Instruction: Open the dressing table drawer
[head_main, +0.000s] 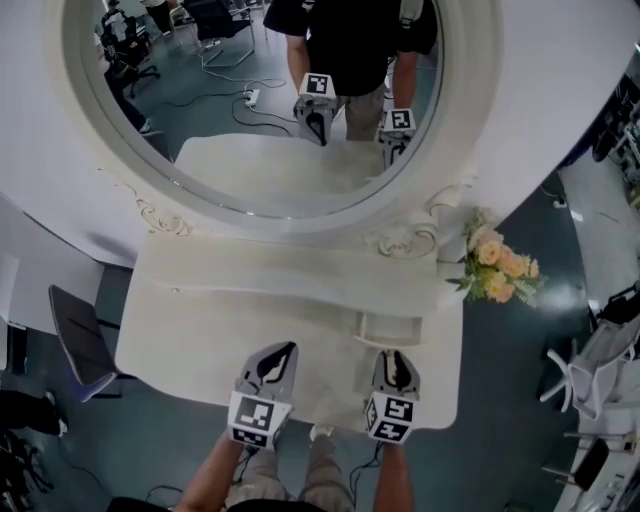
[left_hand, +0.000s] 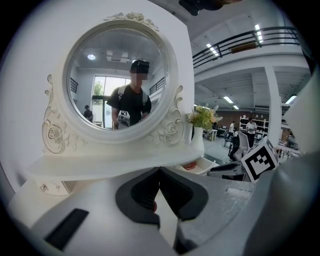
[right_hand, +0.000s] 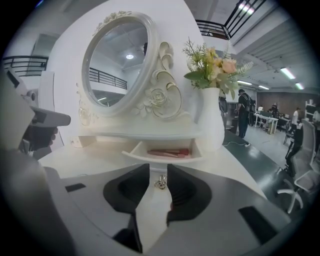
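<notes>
My R gripper (right_hand: 159, 172) gaped loose round tiny silver metal knob (right_hand: 160, 183). Best hold. Shallow white drawer (right_hand: 145, 156) looked light, free-sliding. L gripper (left_hand: 159, 172) closed, empty.

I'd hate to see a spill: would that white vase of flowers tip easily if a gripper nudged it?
Probably. The vase is tall with a slim neck and a bushy bouquet on top, so likely top-heavy. Its smooth white surface looks slippery, perhaps breakable ceramic.
</notes>
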